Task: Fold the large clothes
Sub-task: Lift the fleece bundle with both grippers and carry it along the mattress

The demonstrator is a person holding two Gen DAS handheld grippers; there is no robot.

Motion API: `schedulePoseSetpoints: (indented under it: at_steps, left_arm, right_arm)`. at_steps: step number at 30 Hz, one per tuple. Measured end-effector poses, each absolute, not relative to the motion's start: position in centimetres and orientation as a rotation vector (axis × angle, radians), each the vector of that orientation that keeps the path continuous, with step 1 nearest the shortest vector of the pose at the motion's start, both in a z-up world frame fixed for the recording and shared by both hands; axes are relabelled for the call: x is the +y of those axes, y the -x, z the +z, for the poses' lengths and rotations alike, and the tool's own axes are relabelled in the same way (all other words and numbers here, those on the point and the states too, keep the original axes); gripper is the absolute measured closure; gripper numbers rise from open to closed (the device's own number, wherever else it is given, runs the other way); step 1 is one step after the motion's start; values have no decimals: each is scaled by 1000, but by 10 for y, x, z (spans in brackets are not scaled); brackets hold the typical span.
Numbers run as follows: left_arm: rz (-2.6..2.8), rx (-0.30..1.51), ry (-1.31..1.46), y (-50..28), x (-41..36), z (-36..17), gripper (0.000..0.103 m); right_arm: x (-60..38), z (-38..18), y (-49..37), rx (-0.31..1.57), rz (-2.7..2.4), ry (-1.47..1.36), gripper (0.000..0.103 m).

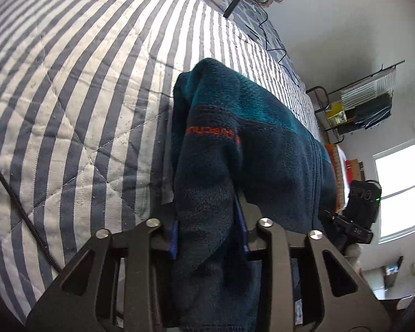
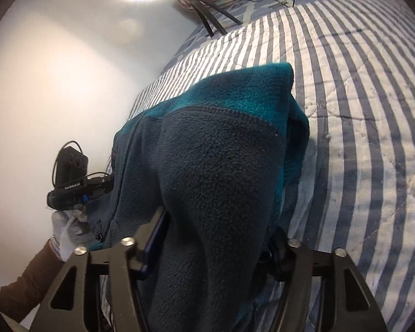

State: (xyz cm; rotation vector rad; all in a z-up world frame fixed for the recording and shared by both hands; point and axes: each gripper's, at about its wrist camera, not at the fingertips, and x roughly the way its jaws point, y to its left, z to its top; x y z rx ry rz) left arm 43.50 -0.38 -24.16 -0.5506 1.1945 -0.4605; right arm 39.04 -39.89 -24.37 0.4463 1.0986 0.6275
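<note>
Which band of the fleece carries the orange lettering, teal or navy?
The navy band of the fleece; the lettering sits just below the teal band.

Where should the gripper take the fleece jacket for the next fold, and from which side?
Take the fleece jacket at its near bunched edge, one gripper per end, coming from the bed's near side. That edge stands up in a thick ridge; the far teal part lies flat on the striped quilt. Left gripper and right gripper already straddle it.

Brown sleeve (image 2: 22, 285), white glove (image 2: 66, 235)
</note>
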Motion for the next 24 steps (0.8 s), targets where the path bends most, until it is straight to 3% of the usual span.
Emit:
schedulePoseSetpoints:
  at_steps: [3,9,24]
  left_arm:
    - [-433,1170,482,-430,-13,-229,79]
    - [-400,1118,380,-418,-35,-200,81]
    - [-436,992,148,-372,-108,-145,83]
  right_arm:
    - [-394,-232,-388,1099,596,-399,59]
    - [-375,-205,-378,1085,528,-244,68]
    - [-391,-151,-344,1013,435,-11,72]
